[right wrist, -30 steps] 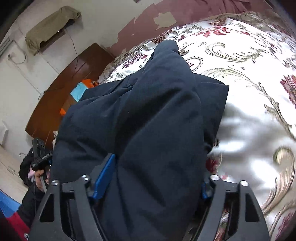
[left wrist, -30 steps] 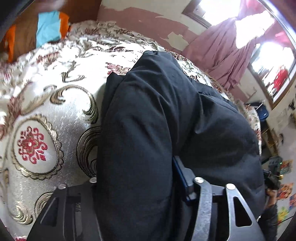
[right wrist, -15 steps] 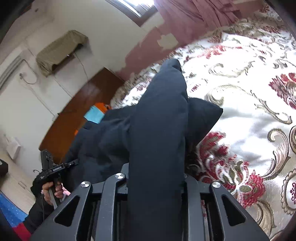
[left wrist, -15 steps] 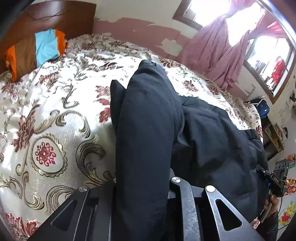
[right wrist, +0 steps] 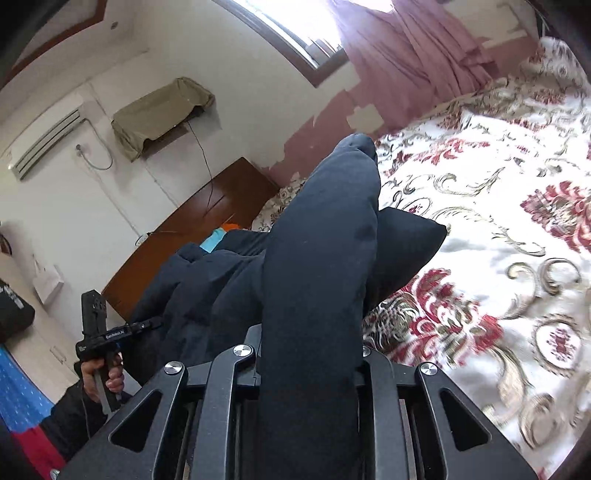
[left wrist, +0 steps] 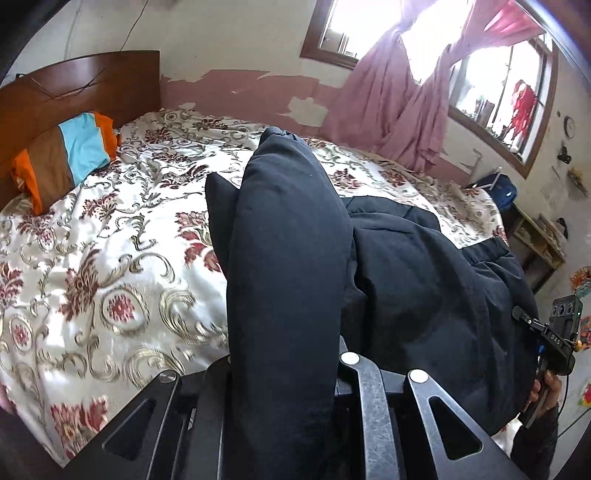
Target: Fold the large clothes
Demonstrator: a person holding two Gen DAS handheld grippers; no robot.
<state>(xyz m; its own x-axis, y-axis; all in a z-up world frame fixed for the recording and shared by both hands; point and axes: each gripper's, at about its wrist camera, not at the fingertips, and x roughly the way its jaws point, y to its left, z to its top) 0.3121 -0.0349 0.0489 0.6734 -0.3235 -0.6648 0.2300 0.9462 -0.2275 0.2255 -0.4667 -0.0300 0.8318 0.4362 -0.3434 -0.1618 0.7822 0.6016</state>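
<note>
Both the left tongs [left wrist: 284, 373] and the right tongs [right wrist: 310, 369] are clamped on padded edges of the dark puffer jacket [left wrist: 424, 280], lifted off the floral bedspread [left wrist: 110, 258], so folding looks barely begun.

The puffy dark navy padded jacket [left wrist: 424, 280] lies on the bed's cream floral-patterned satin cover [left wrist: 110, 258], with one thick fold rising between the jaws of the left gripper [left wrist: 284, 373] and another between those of the right gripper [right wrist: 310, 354]. The striped orange, brown and blue pillow [left wrist: 66, 158] leans against the dark wooden headboard [left wrist: 74, 85] at the bed's far-left end. The pink curtain [left wrist: 399, 110] hangs over the window [left wrist: 343, 29] behind the bed.
</note>
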